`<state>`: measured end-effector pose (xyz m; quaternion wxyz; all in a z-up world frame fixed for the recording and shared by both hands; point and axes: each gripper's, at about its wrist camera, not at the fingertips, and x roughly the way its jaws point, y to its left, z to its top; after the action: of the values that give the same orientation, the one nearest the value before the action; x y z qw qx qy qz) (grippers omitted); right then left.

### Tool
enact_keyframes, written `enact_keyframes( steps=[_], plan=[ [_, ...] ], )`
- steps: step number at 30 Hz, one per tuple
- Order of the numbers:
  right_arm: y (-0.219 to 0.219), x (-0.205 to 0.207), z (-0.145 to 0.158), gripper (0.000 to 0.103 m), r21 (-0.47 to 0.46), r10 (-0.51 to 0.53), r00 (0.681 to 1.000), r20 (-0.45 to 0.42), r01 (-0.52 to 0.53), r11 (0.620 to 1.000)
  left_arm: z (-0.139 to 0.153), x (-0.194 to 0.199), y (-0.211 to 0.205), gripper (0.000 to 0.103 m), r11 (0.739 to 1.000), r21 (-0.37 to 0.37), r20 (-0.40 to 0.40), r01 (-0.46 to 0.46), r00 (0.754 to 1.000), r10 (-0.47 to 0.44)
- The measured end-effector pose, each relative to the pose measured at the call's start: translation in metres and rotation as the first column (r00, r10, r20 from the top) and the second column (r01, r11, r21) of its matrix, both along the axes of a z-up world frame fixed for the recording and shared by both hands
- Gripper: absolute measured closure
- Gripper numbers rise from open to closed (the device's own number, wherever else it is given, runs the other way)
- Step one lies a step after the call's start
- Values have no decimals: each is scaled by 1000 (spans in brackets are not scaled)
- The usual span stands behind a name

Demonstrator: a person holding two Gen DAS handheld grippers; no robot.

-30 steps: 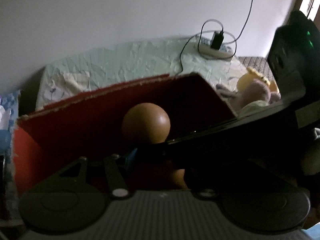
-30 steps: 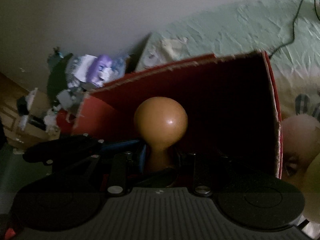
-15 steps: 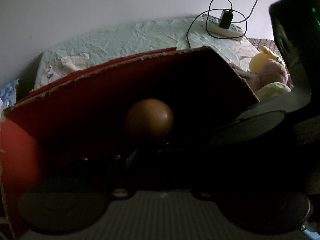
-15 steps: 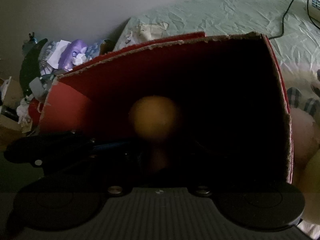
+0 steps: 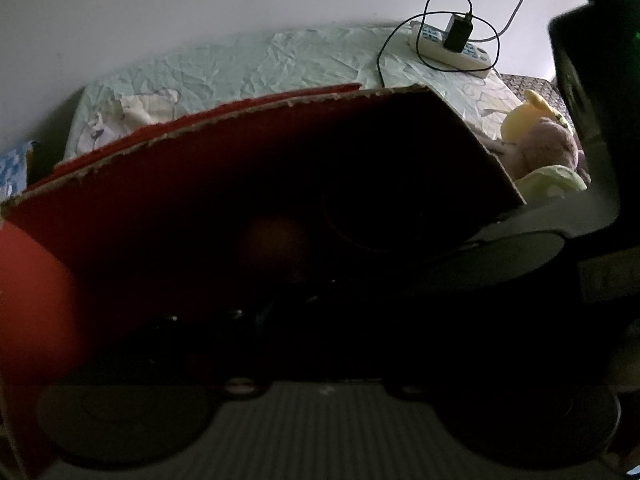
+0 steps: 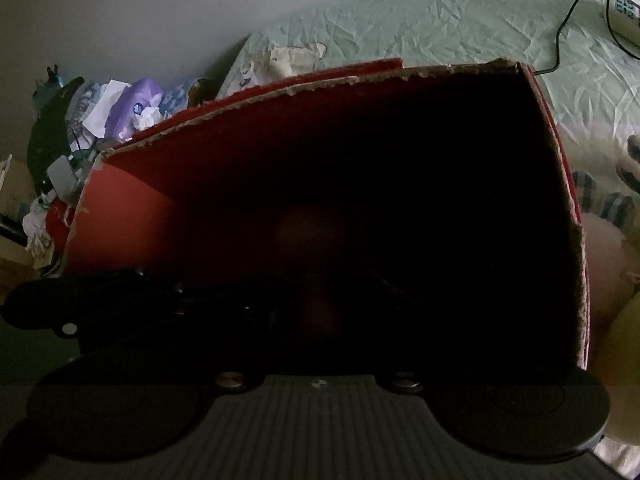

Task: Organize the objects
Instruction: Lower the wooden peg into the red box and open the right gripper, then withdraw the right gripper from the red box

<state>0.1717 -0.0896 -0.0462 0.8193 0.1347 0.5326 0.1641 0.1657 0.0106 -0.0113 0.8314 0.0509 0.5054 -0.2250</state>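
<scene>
— What do we see from the left gripper (image 5: 280, 312)?

— Mostly the inside of a red cardboard box (image 5: 256, 136), its top edge torn and fuzzy with bare brown board showing. It is very dark in there. We can just make out a rounded, brownish wooden knob (image 5: 276, 240) low in the box, dim and blurred.

— Is our gripper holding it?

— We cannot tell; the fingers are lost in shadow, so how far apart they stand is unclear.

— And the right gripper (image 6: 316, 312)?

— The same story. Its view looks into the same box (image 6: 132, 208), with a smooth red wall lit on the left and blackness beyond. The knob (image 6: 312, 228) is a faint round shape over a narrower neck, straight ahead. Whether that gripper grips it, we cannot tell either.

— What lies around the box?

— A bed with a crinkled pale green sheet (image 5: 248, 64), a white power strip (image 5: 452, 48) with a black charger and looping cable, and soft plush toys (image 5: 540, 140) beside the box's right end.
</scene>
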Motion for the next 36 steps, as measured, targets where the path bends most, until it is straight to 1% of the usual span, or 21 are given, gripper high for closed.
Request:
enact_keyframes(
  steps=[4, 7, 8, 9, 10, 12, 14, 20, 24, 26, 28, 30, 33, 36],
  plan=[
    [-1, -1, 1, 63, 6, -3, 1000, 15, 3, 1000, 0, 0, -1, 51, 1000, 1, 0, -4, 1000, 4],
    [-2, -4, 3, 68, 25, -10, 999, 49, 8, 1000, 1, 0, 0, 49, 1000, -4, 8, -12, 1000, 12],
    [-3, -6, 4, 70, 37, -12, 998, 67, 9, 999, 1, -1, 2, 46, 1000, -5, 13, -15, 1000, 15],
    [-5, -8, 5, 71, 47, -13, 997, 82, 9, 999, 2, -1, 2, 44, 1000, -1, 23, -20, 1000, 20],
    [-6, -9, 5, 71, 56, -15, 995, 95, 9, 998, 4, -3, 4, 44, 1000, 11, 41, -27, 999, 26],
    [-7, -11, 5, 75, 64, -20, 993, 112, 13, 998, 6, -5, 7, 44, 998, 39, 71, -40, 997, 37],
    [-7, -13, 5, 77, 75, -24, 991, 129, 14, 997, 8, -6, 13, 45, 997, 44, 85, -56, 995, 52],
    [-12, -18, 7, 83, 133, -40, 982, 183, 16, 991, 14, -4, 38, 46, 990, 44, 128, -132, 984, 126],
    [-13, -19, 7, 85, 157, -52, 977, 206, 19, 987, 12, 2, 51, 46, 979, 66, 147, -191, 973, 180],
    [-11, -19, 7, 85, 160, -47, 977, 209, 13, 987, 8, 4, 56, 46, 972, 81, 140, -221, 968, 209],
    [-11, -19, 7, 85, 159, -41, 977, 207, 8, 987, 6, 8, 60, 46, 969, 75, 130, -237, 965, 227],
    [-10, -19, 6, 85, 165, -27, 980, 197, -6, 986, 6, 8, 56, 43, 960, 96, 146, -262, 958, 247],
    [-6, -11, 3, 85, 152, 6, 991, 135, -27, 988, 1, 13, 52, 43, 947, 137, 145, -290, 952, 270],
    [-4, -8, 2, 87, 158, 28, 995, 91, -42, 987, -1, 14, 52, 43, 943, 143, 142, -299, 949, 280]
  ],
)
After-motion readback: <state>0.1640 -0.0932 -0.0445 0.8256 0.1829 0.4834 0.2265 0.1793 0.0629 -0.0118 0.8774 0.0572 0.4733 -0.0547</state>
